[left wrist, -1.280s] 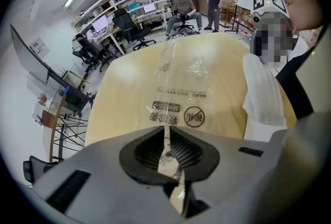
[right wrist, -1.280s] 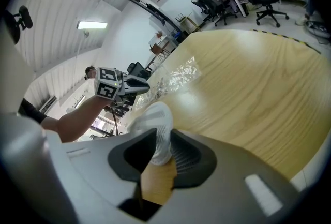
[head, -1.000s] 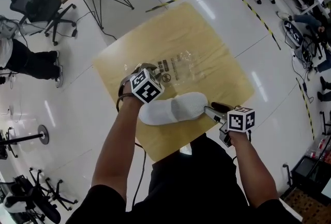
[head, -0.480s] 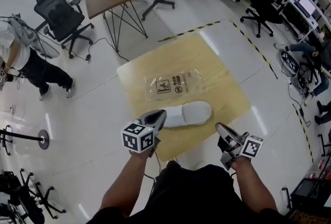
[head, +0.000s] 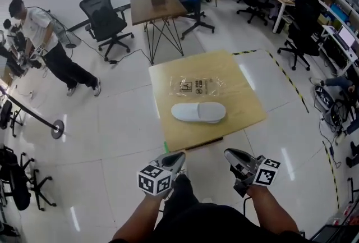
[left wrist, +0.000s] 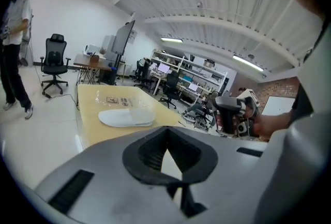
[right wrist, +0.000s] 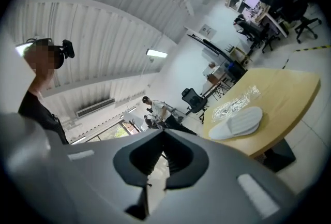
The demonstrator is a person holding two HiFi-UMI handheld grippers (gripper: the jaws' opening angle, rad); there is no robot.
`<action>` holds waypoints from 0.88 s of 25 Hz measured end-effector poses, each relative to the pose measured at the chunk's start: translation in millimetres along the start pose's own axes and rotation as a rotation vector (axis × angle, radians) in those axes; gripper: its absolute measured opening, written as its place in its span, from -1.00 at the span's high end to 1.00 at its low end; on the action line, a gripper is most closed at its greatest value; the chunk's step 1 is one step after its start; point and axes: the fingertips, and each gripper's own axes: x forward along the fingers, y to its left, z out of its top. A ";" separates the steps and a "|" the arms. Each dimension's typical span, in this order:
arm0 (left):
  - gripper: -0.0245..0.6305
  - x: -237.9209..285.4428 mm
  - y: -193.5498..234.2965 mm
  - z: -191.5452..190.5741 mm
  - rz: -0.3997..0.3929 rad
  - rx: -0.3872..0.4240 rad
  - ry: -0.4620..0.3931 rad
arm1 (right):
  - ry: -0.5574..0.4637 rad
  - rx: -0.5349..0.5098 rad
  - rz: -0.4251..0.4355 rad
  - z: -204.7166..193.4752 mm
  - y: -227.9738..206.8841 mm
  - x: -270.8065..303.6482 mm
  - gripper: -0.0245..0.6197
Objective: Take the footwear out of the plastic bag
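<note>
A white slipper (head: 199, 112) lies flat on the square wooden table (head: 247, 102), outside the clear plastic bag (head: 196, 86), which lies flat just behind it. Both grippers are held low near my body, off the table's near edge. My left gripper (head: 173, 161) is shut with nothing in it. My right gripper (head: 232, 156) is shut and empty too. In the left gripper view the slipper (left wrist: 126, 117) and the bag (left wrist: 116, 100) lie far ahead of the shut jaws. In the right gripper view the slipper (right wrist: 238, 123) sits beside the bag (right wrist: 235, 103).
A brown desk (head: 157, 6) and an office chair (head: 106, 20) stand beyond the table. A person (head: 42, 34) stands at the far left near a floor stand (head: 56, 129). Desks and chairs line the right side, and striped tape (head: 286, 76) marks the floor.
Both grippers have left the slipper and drawn back off the table toward my body. The head view has pulled back and shows much more of the room. The slipper stays on the table.
</note>
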 end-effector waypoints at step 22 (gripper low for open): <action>0.91 -127.6 -40.0 -21.1 0.038 -0.013 0.021 | 0.099 -0.232 -0.286 -80.8 81.2 -60.8 0.92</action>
